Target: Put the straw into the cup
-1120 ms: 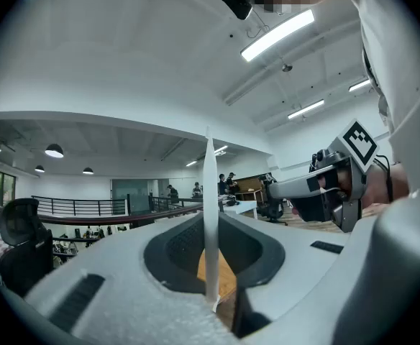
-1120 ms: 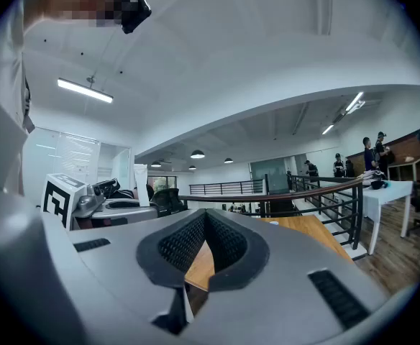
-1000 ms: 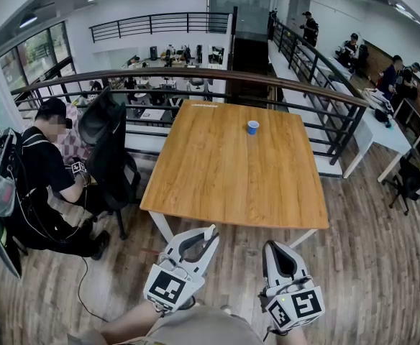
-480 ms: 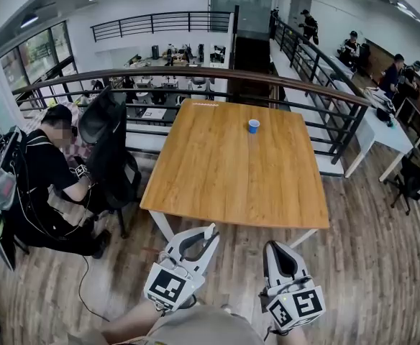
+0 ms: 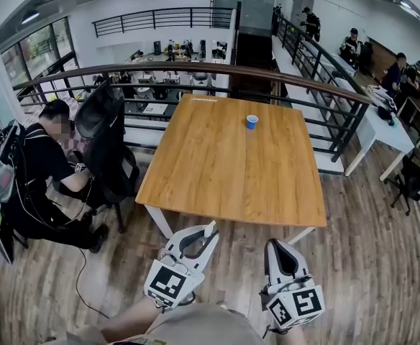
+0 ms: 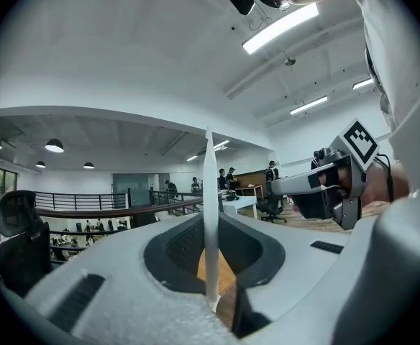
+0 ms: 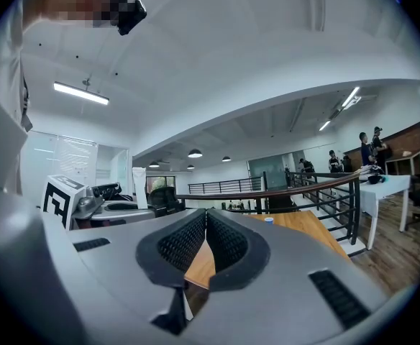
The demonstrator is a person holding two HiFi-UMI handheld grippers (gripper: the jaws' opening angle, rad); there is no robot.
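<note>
The table and cup have slid slightly up and left in your head view, while both grippers sit where they were.

Your left gripper is clenched on the white straw, which stands upright between its jaws and pokes out past their tips. Your right gripper is pressed closed with nothing between its pads. Both hang low over the wooden floor, short of the table's near edge. The blue cup stands upright on the far part of the tabletop, right of centre and near the far edge, well apart from both grippers. A wide stretch of wood lies between the near edge and the cup. A railing runs just behind the far edge and down the right side. A black chair and a seated person are near the table's left edge.
</note>
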